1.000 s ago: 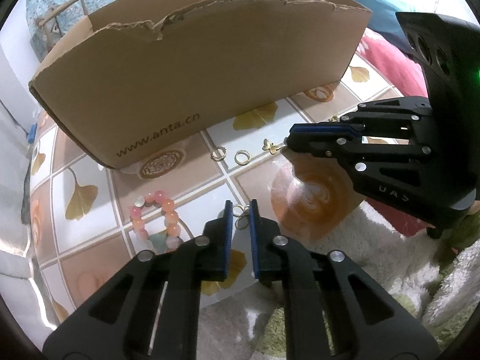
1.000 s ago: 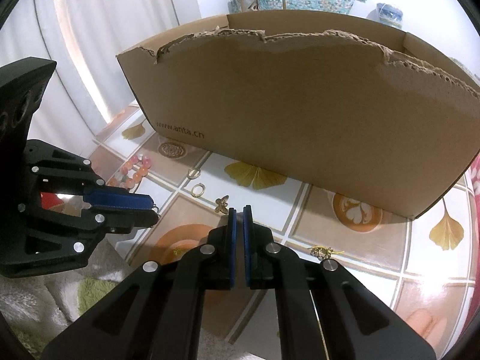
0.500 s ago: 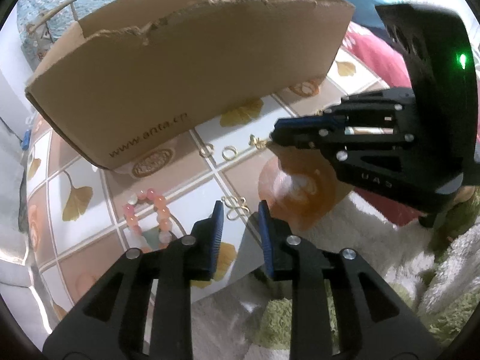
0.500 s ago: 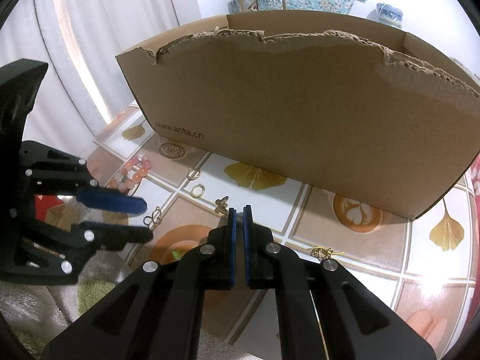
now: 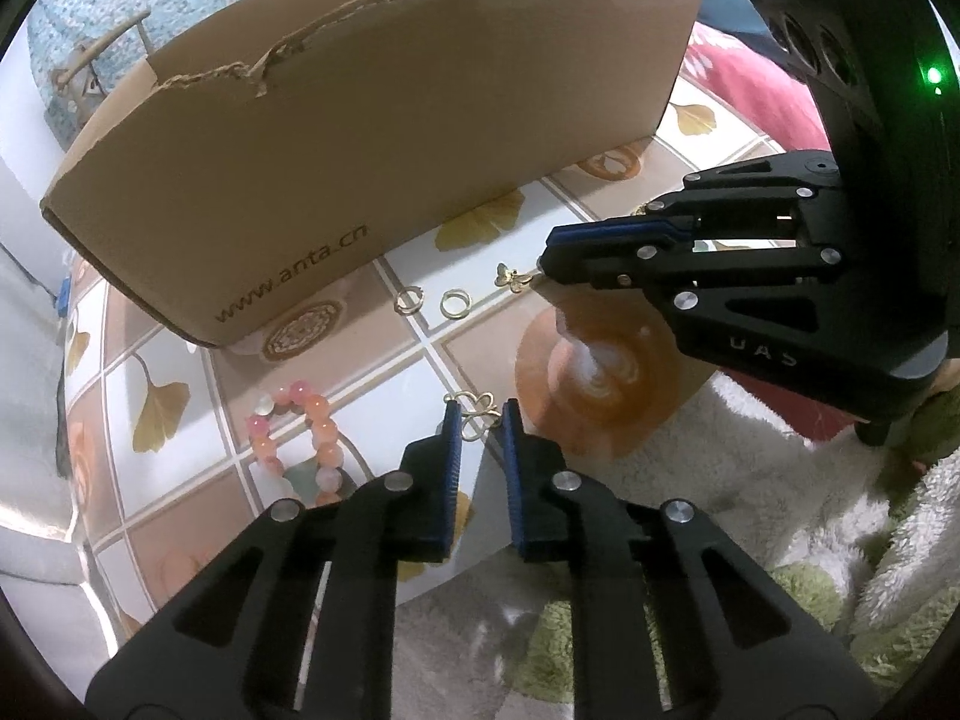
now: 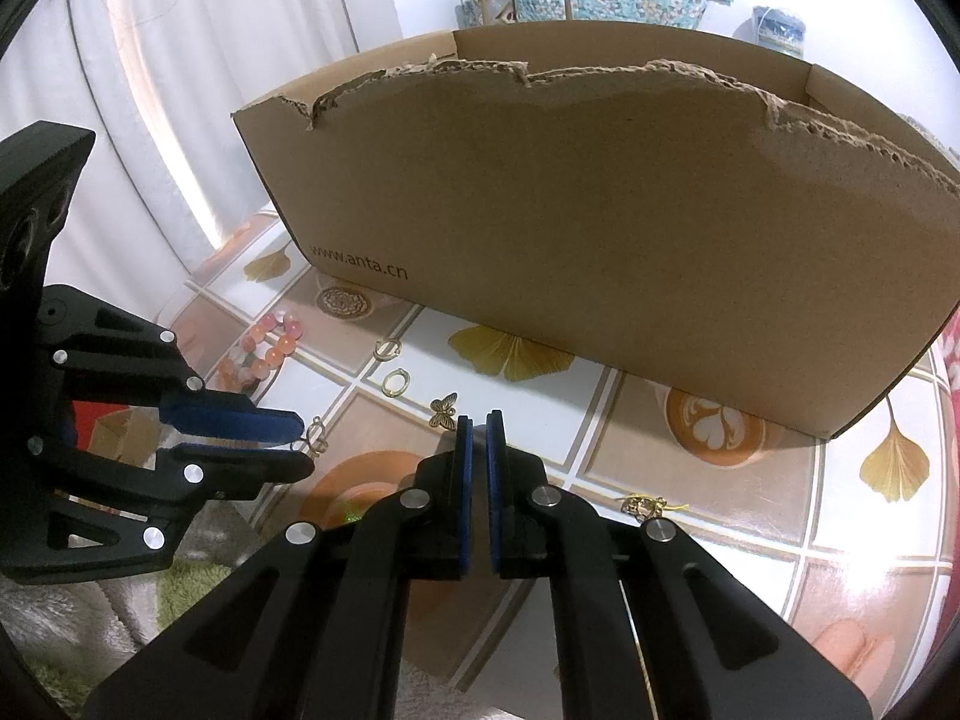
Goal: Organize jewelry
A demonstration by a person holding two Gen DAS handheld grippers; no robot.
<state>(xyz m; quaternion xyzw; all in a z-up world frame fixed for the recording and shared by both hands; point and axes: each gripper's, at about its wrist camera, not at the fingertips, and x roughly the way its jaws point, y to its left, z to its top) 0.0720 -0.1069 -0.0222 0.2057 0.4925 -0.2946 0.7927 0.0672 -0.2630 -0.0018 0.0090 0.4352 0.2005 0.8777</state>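
Note:
My left gripper (image 5: 478, 414) is open, its tips either side of a gold clover-shaped charm (image 5: 477, 414) lying on the patterned table; the charm also shows in the right wrist view (image 6: 316, 435). My right gripper (image 6: 478, 420) is shut and empty, just short of a gold butterfly charm (image 6: 443, 409), also seen in the left wrist view (image 5: 511, 277). Two gold rings (image 5: 410, 301) (image 5: 455, 302) lie in front of the cardboard box (image 5: 372, 138). A pink bead bracelet (image 5: 300, 438) lies left of my left gripper. Another gold piece (image 6: 645, 504) lies right of my right gripper.
The tall cardboard box (image 6: 600, 228) with a torn top edge stands across the back of the table. A fluffy white-green rug (image 5: 750, 510) lies at the table's near edge. Red cushions (image 5: 744, 96) sit at the far right.
My left gripper has opened from nearly shut and now straddles the clover charm. My right gripper has stayed shut and still.

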